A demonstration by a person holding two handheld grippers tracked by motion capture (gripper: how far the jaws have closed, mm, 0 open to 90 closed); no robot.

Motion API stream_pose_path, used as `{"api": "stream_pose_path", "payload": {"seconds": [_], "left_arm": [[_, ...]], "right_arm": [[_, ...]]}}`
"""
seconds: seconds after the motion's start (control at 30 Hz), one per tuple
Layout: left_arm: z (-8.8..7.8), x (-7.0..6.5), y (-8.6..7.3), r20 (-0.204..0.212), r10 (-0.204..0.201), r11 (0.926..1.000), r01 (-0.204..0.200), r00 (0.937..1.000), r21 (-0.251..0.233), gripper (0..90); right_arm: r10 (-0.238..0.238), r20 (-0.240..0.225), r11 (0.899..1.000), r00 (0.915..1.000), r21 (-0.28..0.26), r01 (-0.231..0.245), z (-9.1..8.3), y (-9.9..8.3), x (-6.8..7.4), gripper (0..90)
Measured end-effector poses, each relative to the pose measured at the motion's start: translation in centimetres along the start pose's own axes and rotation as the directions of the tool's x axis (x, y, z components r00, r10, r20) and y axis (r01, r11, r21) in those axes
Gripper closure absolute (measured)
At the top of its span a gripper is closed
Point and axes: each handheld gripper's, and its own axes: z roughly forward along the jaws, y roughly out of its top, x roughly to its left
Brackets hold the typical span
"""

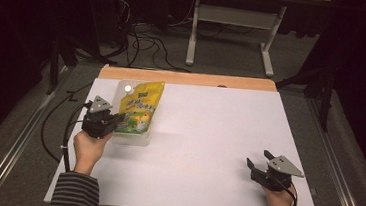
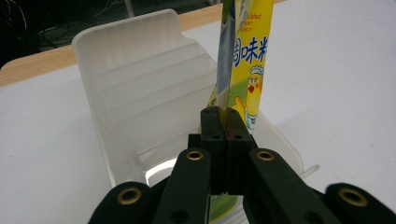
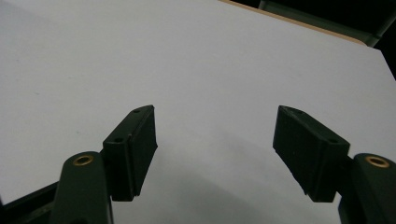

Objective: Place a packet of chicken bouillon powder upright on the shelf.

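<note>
Left hand-held gripper (image 2: pixel 225 122): jaws pinched together on the bottom edge of the yellow pouch (image 2: pixel 243 60), with only a thin strip of the seam caught between the pads.

Grip risk: that bite looks shallow to me; if the person lifts or swings quickly, I'd expect the slick film to slide out and the pouch to drop.

Yellow pouch: it stands on edge at the open end of the clear plastic tray (image 2: pixel 140 79); from the high view it lies along the tray (image 1: pixel 122 90) at the desk's left side, its printed face up (image 1: pixel 143 107).

Pouch behaviour: it is soft and floppy, so the far end may sag or fold when raised, and a fold could catch on the tray's ribbed wall.

Clear plastic tray: light and loose on the desk (image 1: pixel 208 135); a drag on the pouch could pull the whole tray along or tip it, since nothing holds it down.

Tray position: it sits near the desk's left edge, so a sideways shove might send it towards the drop.

Right hand-held gripper (image 1: pixel 262 160): jaws wide apart, nothing between them, resting low over bare desk (image 3: pixel 210 60) well apart from the tray.

Right-side risk: it is too far off to steady the tray if it starts to slide.

Cable (image 1: pixel 67 138): it loops off the desk's left side beside the left forearm and could snag on a wide sweep.
</note>
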Motion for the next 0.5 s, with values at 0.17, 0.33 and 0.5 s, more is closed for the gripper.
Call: {"api": "stream_pose_path", "payload": {"seconds": [0.17, 0.33, 0.5], "left_arm": [[-0.1, -0.3, -0.3, -0.005, -0.003, 1.0, 0.003, 1.0, -0.009, 90.0], [-0.1, -0.8, -0.3, -0.044, 0.033, 0.9987, -0.034, 0.9985, -0.037, 90.0], [0.2, -1.2, 0.0, -0.051, 0.043, 0.9975, -0.046, 0.9978, -0.053, 90.0]], "right_arm": [[0.0, 0.0, 1.0, 1.0, 0.001, 0.0, 0.0, 0.0, 0.0, 30.9], [-0.005, -0.002, 1.0, 1.0, 0.0, 0.005, 0.1, 0.0, 0.0, 30.9], [-0.007, 0.001, 1.0, 1.0, 0.001, 0.007, 0.1, 0.0, 0.0, 30.9]]}}
